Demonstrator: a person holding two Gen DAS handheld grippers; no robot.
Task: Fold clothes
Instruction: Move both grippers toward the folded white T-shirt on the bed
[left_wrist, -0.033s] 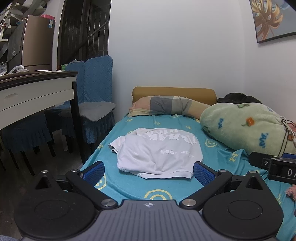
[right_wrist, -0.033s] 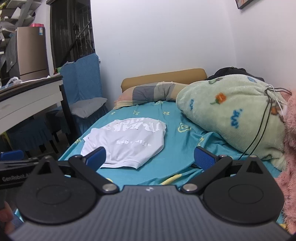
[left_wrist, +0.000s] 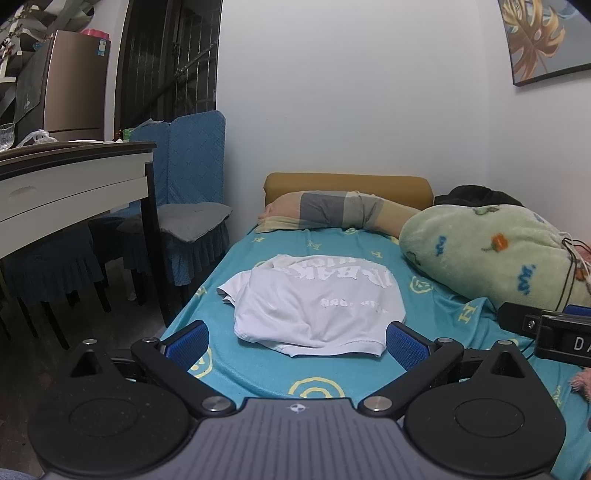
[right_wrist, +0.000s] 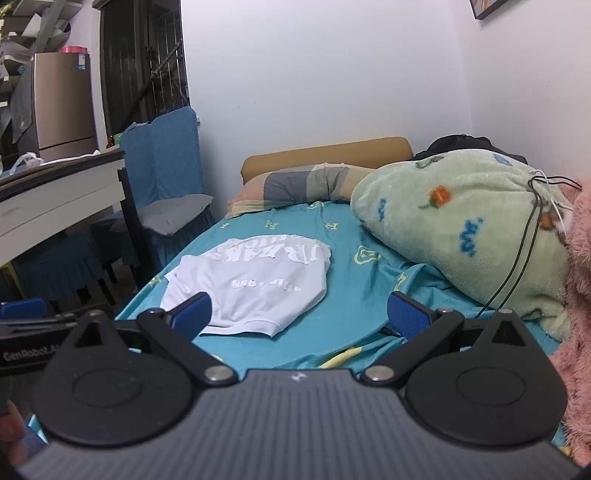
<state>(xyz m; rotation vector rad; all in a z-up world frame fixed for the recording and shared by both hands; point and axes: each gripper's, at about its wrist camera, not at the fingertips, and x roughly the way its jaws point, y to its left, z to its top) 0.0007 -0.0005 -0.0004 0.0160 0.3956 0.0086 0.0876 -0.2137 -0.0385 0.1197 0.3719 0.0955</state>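
Bed: bed (left_wrist: 354, 373) with a teal patterned sheet fills the middle of both views, its tan headboard (left_wrist: 347, 184) against the white wall.
Blanket: green fleece blanket (right_wrist: 461, 229) bundled on the bed's right side, a dark cord draped over it.
Worktop: white worktop (left_wrist: 66, 184) stands left of the bed, blue-covered chairs (left_wrist: 192, 192) beside it.
Pillow: striped pillow (left_wrist: 332, 214) lies against the headboard.
Shirt: white t-shirt (left_wrist: 317, 310) lies rumpled on the sheet, near the bed's left edge, untouched.
Left claw: left claw (left_wrist: 295, 343) spread wide, empty, just short of the shirt's near hem.
Right claw: right claw (right_wrist: 301, 314) spread wide, empty.
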